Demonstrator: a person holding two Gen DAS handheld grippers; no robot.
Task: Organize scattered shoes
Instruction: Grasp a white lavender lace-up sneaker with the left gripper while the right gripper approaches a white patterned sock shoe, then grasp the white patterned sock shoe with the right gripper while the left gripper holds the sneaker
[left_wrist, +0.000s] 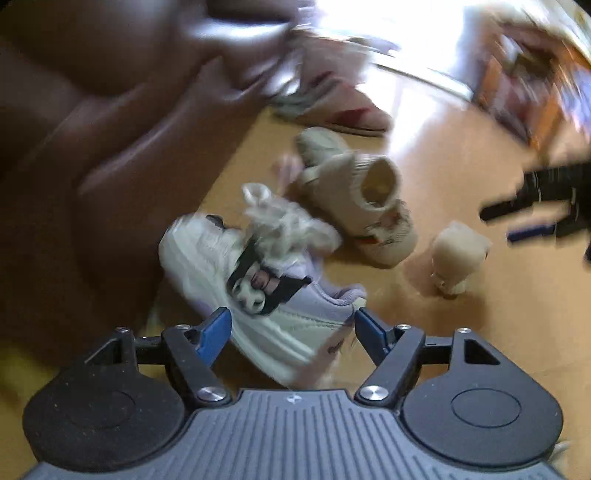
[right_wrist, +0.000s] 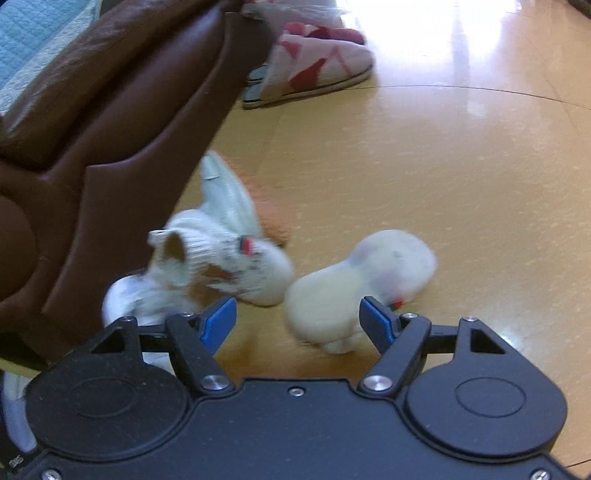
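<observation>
In the left wrist view a white and lilac sneaker (left_wrist: 258, 295) lies tilted on the wooden floor, its heel between the wide-spread jaws of my left gripper (left_wrist: 293, 328), which is open. A beige knit shoe (left_wrist: 362, 206) lies behind it, and a small cream shoe (left_wrist: 458, 254) stands to the right. In the right wrist view my right gripper (right_wrist: 298, 325) is open just above the floor. The cream shoe (right_wrist: 354, 291) lies by its right finger, the beige knit shoe (right_wrist: 229, 258) to the left. Both views are blurred.
A brown leather sofa (right_wrist: 110, 122) fills the left side. Pink and red patterned slippers (right_wrist: 314, 70) lie at its far end. The black right gripper (left_wrist: 543, 199) shows at the right edge of the left wrist view. A bright glare lies on the floor (right_wrist: 443, 166).
</observation>
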